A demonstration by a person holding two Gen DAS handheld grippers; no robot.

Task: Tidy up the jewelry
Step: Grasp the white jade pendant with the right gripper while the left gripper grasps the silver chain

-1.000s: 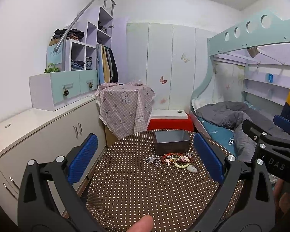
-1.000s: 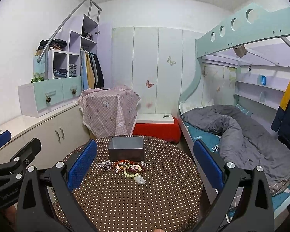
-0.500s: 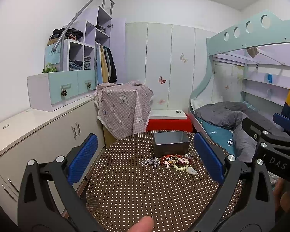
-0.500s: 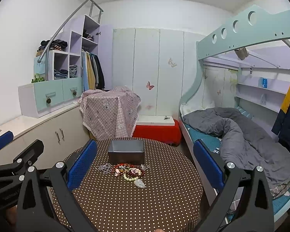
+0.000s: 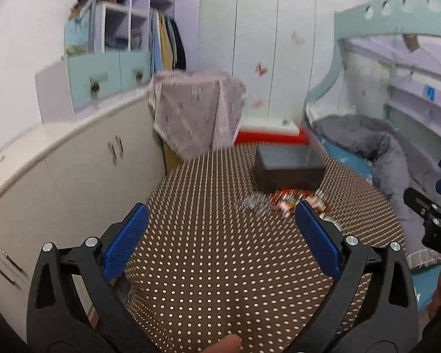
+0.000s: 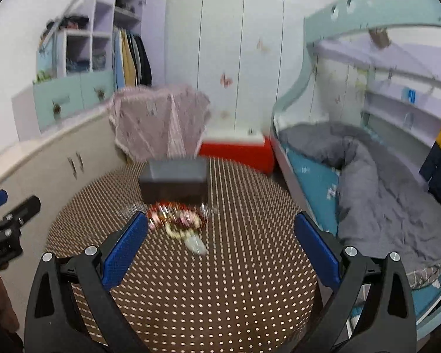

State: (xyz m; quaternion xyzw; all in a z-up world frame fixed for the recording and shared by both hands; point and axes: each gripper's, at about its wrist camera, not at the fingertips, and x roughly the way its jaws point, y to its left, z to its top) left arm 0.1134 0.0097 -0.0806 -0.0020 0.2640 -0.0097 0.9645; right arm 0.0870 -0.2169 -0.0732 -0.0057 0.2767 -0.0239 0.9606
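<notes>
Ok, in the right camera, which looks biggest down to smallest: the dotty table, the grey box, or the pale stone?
1. Dotty table
2. Grey box
3. Pale stone

The order is clear despite blur.

One dark box [image 6: 173,183], one jewelry pile [image 6: 176,217], one round table [image 6: 220,294], two grippers

Right gripper [image 6: 220,232] was wide open over the dotted table [image 6: 220,288], holding nothing. Bead pile [image 6: 178,219] sat just in front of the grey box [image 6: 173,184]; 1 pale pendant [image 6: 196,245] lay nearest (frame blurred).
</notes>
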